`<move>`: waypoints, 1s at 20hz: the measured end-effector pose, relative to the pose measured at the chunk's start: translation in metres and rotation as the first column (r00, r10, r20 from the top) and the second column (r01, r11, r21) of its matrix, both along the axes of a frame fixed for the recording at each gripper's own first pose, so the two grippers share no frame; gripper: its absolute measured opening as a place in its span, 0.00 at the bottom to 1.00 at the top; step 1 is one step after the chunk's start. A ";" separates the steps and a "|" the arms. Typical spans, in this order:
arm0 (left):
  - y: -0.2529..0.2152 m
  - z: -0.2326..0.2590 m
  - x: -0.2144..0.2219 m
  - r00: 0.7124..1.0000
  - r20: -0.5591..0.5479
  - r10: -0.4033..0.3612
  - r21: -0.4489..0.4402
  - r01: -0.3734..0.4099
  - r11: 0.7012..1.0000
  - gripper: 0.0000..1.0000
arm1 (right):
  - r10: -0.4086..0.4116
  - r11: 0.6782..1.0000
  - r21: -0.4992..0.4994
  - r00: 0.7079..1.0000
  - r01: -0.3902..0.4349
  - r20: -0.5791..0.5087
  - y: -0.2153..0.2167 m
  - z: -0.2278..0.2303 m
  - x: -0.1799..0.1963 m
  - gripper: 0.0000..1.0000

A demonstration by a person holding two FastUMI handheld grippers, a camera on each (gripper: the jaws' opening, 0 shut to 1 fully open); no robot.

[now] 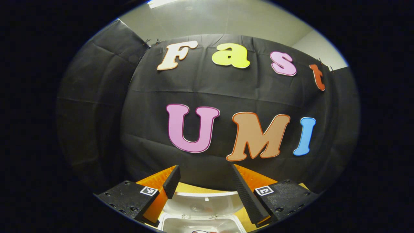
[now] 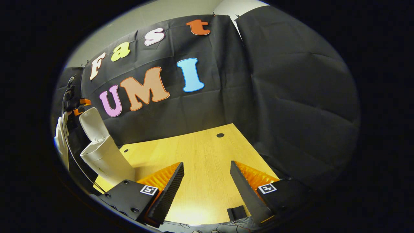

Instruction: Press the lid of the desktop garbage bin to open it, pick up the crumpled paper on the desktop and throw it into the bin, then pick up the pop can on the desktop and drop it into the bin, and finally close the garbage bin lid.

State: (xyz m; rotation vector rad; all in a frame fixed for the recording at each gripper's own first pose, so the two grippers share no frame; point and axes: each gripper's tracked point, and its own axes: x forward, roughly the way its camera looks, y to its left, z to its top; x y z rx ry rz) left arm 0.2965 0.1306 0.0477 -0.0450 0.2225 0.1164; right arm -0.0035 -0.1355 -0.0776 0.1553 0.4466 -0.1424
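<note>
Bin (image 1: 202, 213): cut off by the bottom edge in the left gripper view; only the raised lid (image 1: 202, 202) and the near rim show.
Inside the bin: a reddish scrap at the very edge, perhaps the can, too little to tell.
Gloved hand (image 2: 61, 139): cropped at the left edge of the right gripper view, behind the bin.

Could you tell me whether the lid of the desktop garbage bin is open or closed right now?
Open. In the right gripper view the lid stands raised above the white garbage bin, hinged back from its rim.
</note>
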 end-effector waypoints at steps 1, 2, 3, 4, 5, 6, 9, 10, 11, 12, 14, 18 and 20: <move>0.002 -0.002 -0.003 1.000 -0.009 0.012 0.004 -0.012 1.000 0.93 | -0.003 1.000 -0.001 1.000 0.003 -0.003 -0.001 -0.001 -0.001 0.96; 0.005 -0.002 -0.002 1.000 0.005 0.008 0.022 -0.008 1.000 0.94 | -0.008 1.000 0.000 1.000 0.008 -0.006 -0.002 -0.002 -0.003 0.96; 0.002 -0.006 -0.007 1.000 -0.008 0.002 0.026 -0.002 1.000 0.92 | -0.012 1.000 0.003 1.000 0.012 -0.007 -0.003 -0.003 -0.004 0.96; 0.002 -0.006 -0.011 1.000 -0.012 -0.010 0.053 0.010 0.999 0.92 | -0.017 1.000 0.006 1.000 0.017 -0.007 -0.003 -0.003 -0.005 0.96; -0.001 -0.008 -0.017 1.000 -0.022 -0.023 0.079 0.024 0.997 0.94 | -0.022 1.000 0.008 1.000 0.022 -0.005 -0.003 -0.003 -0.004 0.96; -0.001 -0.010 -0.022 0.999 -0.024 -0.029 0.100 0.031 0.994 0.94 | -0.022 1.000 0.010 1.000 0.022 -0.003 -0.002 -0.004 -0.004 0.96; -0.006 -0.009 -0.042 1.000 -0.002 -0.030 0.114 0.030 0.993 0.92 | -0.010 1.000 0.009 1.000 0.010 -0.001 0.004 -0.003 0.000 0.96; -0.008 -0.010 -0.049 1.000 0.003 -0.031 0.117 0.030 0.993 0.94 | -0.003 1.000 0.005 1.000 0.003 0.001 0.007 -0.003 0.001 0.96; -0.010 -0.013 -0.061 0.999 0.007 -0.034 0.120 0.033 0.992 0.92 | 0.005 1.000 0.002 1.000 -0.005 0.003 0.011 -0.002 0.003 0.96; -0.012 -0.016 -0.069 0.999 0.009 -0.036 0.122 0.034 0.992 0.94 | 0.015 1.000 0.002 1.000 -0.015 0.003 0.014 -0.002 0.005 0.94; -0.016 -0.025 -0.090 0.999 0.013 -0.038 0.126 0.036 0.991 0.92 | 0.033 0.999 0.000 0.999 -0.033 0.000 0.021 -0.003 0.008 0.96; -0.020 -0.068 -0.122 0.999 -0.029 -0.027 0.136 0.030 0.990 0.93 | 0.060 0.998 -0.009 0.998 -0.060 0.006 0.033 0.002 0.012 0.96; -0.022 -0.098 -0.138 0.998 -0.061 -0.014 0.111 0.021 0.994 0.93 | 0.070 0.997 -0.019 0.997 -0.070 0.009 0.037 0.005 0.011 0.96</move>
